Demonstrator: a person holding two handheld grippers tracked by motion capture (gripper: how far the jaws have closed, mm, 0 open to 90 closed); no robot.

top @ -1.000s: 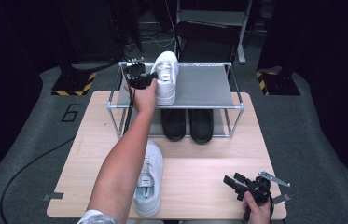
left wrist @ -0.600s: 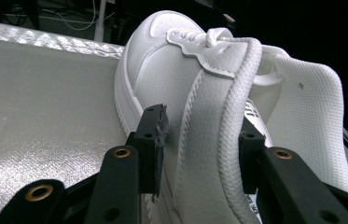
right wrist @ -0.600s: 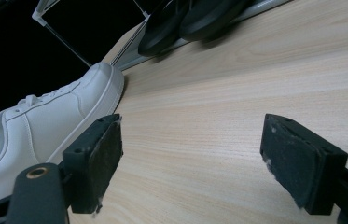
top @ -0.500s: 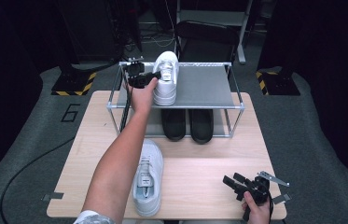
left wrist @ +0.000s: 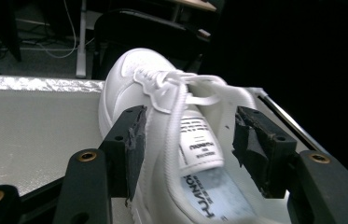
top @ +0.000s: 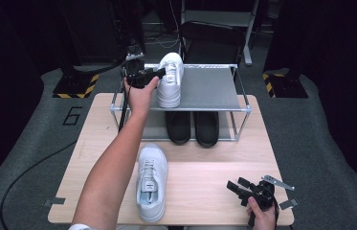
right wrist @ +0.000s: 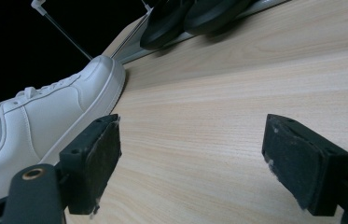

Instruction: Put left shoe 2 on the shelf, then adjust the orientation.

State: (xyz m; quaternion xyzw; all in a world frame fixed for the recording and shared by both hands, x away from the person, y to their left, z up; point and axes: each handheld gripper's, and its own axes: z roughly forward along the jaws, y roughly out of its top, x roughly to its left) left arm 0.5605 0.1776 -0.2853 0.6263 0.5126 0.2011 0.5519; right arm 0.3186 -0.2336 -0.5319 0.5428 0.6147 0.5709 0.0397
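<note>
A person's left arm reaches forward across a wooden table (top: 200, 191) to a two-tier metal shoe rack (top: 214, 88) at its far side. The left gripper (top: 159, 73) sits at the heel end of a white sneaker (top: 170, 79) standing on the rack's top shelf, at the shelf's left part. The sneaker's long axis runs front to back, toe pointing away from the person, heel toward the table. In the left gripper view its jaws stand apart, one on each side of the shoe's collar and tongue (left wrist: 195, 135), spread and not pressing.

A second white sneaker (top: 151, 179) lies on the table, sole down, toe pointing toward the rack. A pair of black shoes (top: 193, 127) rests on the lower shelf.

The right gripper (top: 243, 188) is held low at the table's near right corner, jaws wide apart, holding nothing.
</note>
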